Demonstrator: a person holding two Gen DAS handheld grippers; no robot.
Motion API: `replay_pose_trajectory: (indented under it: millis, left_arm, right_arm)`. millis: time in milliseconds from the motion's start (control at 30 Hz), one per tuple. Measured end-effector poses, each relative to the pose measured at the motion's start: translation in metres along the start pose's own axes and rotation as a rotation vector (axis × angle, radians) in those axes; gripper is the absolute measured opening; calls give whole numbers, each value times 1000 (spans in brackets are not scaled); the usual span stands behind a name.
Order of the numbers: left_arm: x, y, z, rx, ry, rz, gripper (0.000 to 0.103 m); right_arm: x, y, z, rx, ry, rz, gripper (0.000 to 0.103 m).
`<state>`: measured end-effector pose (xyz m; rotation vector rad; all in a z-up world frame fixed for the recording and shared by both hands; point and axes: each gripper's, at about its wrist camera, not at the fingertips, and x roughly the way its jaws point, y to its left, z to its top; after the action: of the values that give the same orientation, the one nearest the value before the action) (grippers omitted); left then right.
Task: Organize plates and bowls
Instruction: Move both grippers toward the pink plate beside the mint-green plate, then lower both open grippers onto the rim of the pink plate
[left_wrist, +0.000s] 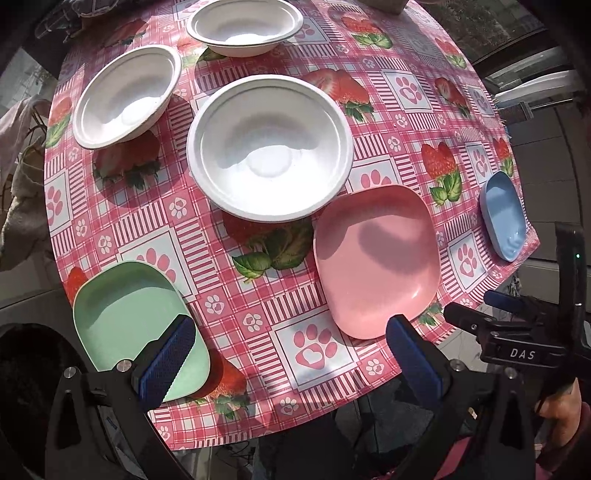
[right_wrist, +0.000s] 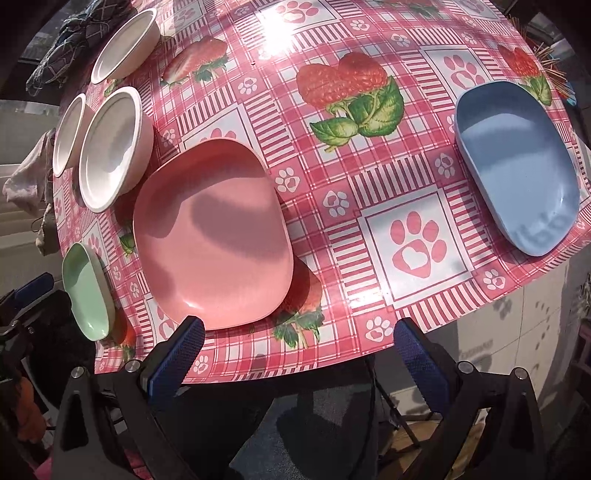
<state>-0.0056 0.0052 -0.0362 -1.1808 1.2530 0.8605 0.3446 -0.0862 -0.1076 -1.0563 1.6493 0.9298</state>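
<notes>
Three white bowls stand on the table: a near one (left_wrist: 269, 147), one at left (left_wrist: 127, 96), one at the back (left_wrist: 244, 26). A pink plate (left_wrist: 376, 258) lies right of the near bowl; it also shows in the right wrist view (right_wrist: 214, 236). A green plate (left_wrist: 129, 310) lies at the near left, a blue plate (right_wrist: 517, 166) at the far right edge. My left gripper (left_wrist: 291, 354) is open and empty above the table's front edge, its left finger over the green plate. My right gripper (right_wrist: 299, 354) is open and empty near the pink plate's front edge.
The round table (right_wrist: 369, 206) has a pink checked cloth with strawberries and paw prints. Cloths (right_wrist: 62, 33) hang on a chair at the back left. The right gripper's body (left_wrist: 524, 339) shows at the lower right of the left wrist view.
</notes>
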Motion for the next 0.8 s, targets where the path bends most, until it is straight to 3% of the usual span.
replay_pose_trajectory:
  millis: [433, 800]
  left_arm:
    - [39, -13, 12, -12, -21, 84, 103]
    - [79, -20, 18, -95, -35, 135, 103]
  right_arm:
    - [20, 5, 19, -35, -9, -62, 103]
    - [35, 6, 79, -146, -20, -185, 103]
